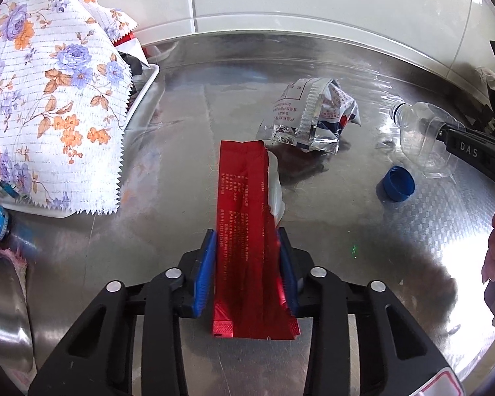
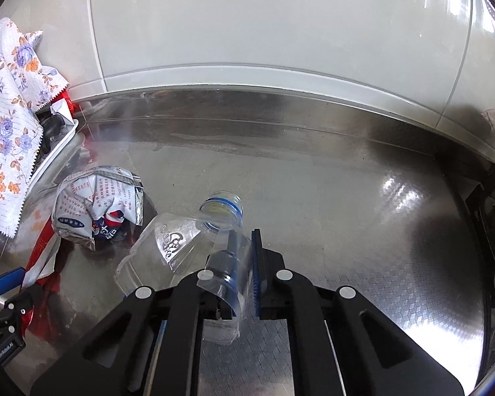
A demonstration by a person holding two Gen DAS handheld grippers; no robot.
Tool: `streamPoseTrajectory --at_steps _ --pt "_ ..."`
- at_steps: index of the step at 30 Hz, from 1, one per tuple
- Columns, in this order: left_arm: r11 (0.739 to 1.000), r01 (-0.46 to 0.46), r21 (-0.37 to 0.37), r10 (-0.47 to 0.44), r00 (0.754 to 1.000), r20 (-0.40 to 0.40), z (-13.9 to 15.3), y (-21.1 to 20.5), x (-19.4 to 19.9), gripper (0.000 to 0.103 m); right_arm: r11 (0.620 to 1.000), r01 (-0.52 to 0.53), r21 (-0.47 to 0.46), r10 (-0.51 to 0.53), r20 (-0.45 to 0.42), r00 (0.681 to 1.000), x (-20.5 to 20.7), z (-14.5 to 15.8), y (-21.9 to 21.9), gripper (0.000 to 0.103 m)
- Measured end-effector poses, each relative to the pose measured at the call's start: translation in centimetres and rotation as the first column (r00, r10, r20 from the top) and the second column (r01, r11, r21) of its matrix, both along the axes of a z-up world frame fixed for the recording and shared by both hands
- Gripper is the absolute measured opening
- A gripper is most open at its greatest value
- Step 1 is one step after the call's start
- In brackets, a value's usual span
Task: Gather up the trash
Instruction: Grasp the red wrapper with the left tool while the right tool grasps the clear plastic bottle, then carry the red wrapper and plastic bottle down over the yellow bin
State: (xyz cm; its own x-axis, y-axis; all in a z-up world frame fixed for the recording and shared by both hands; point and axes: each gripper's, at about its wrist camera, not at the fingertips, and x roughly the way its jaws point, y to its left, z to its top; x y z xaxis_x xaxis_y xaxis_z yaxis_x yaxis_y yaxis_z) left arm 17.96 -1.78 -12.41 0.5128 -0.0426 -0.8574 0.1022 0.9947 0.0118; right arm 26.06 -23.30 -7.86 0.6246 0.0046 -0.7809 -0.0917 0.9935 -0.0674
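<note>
A steel tabletop (image 1: 429, 231) runs beneath a white tiled wall. The left gripper (image 1: 247, 257) has its jaws pinching a red wrapper (image 1: 244, 217). Beside a crumpled foil packet (image 1: 313, 118), the right gripper (image 2: 241, 274) pinches a clear plastic bottle (image 2: 181, 244), near a blue cap (image 1: 396, 183).

White letters "DAS" stand on the black right claw (image 1: 445, 132); other print is unreadable.

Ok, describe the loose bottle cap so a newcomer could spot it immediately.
On the steel countertop, look beside the crushed clear plastic bottle. The blue bottle cap lies there open side up, the only small round blue thing among the wrappers.
</note>
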Motion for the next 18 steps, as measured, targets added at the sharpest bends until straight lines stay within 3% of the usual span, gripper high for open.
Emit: streamPoseTrajectory --at_steps 8,18 --pt "1.000 0.009 -0.013 -0.008 1.000 0.021 1.8 -0.5 -1.4 0.025 1.000 0.003 0.013 -0.003 0.012 1.000 -1.5 1.0 -0.8 0.008" --pt "1.000 0.011 -0.006 -0.010 0.998 0.058 4.3 -1.8 -3.5 0.025 1.000 0.010 0.030 -0.010 0.024 1.000 -5.5 2.5 -2.9 0.008"
